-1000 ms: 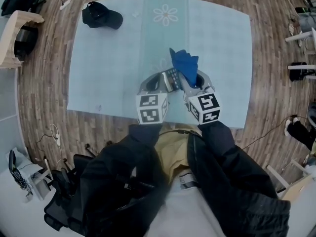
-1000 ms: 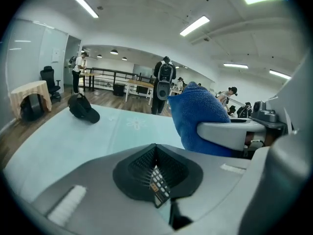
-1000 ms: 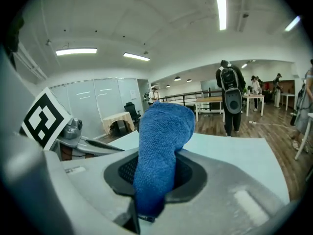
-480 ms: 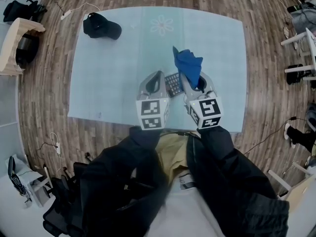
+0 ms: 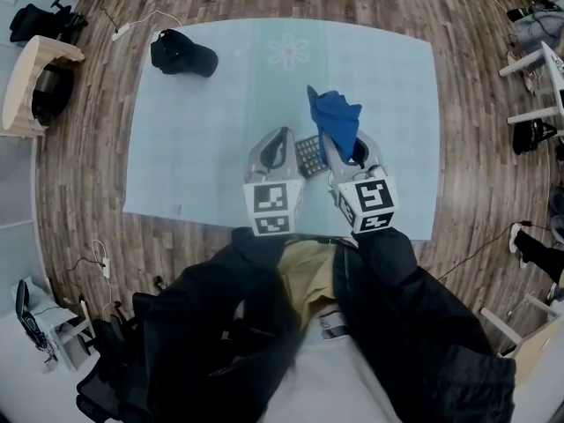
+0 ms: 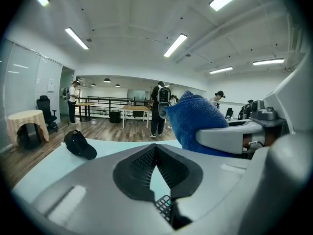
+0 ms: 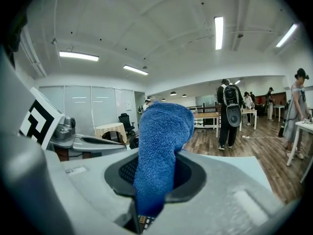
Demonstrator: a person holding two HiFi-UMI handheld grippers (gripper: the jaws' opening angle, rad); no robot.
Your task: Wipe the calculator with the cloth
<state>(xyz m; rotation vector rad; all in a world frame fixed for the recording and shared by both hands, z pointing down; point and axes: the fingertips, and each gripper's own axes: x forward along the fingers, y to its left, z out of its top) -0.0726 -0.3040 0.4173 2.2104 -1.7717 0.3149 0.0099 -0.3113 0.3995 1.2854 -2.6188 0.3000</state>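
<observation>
The dark calculator (image 5: pixel 308 154) shows between my two grippers, above the pale blue table (image 5: pixel 194 148). Its keys (image 6: pixel 164 207) appear low in the gap between the left jaws and again under the cloth as keys (image 7: pixel 142 222). I cannot tell whether it lies on the table or is held. My left gripper (image 5: pixel 282 134) has its pads meeting at the tip (image 6: pixel 155 148), with nothing clamped there. My right gripper (image 5: pixel 352 144) is shut on a blue cloth (image 5: pixel 336 117), whose free end stands up out of the jaws as a thick fold (image 7: pixel 159 151).
A black cap (image 5: pixel 181 54) lies at the table's far left corner, also seen as the cap (image 6: pixel 80 143). A flower print (image 5: pixel 289 51) marks the far middle. Wood floor surrounds the table. Several people stand by desks (image 7: pixel 230 114) far behind.
The left jaw overlapped the calculator a second ago; now the calculator shows clear between the two grippers. The cloth stays in the right jaws. The whole view has shifted slightly.
</observation>
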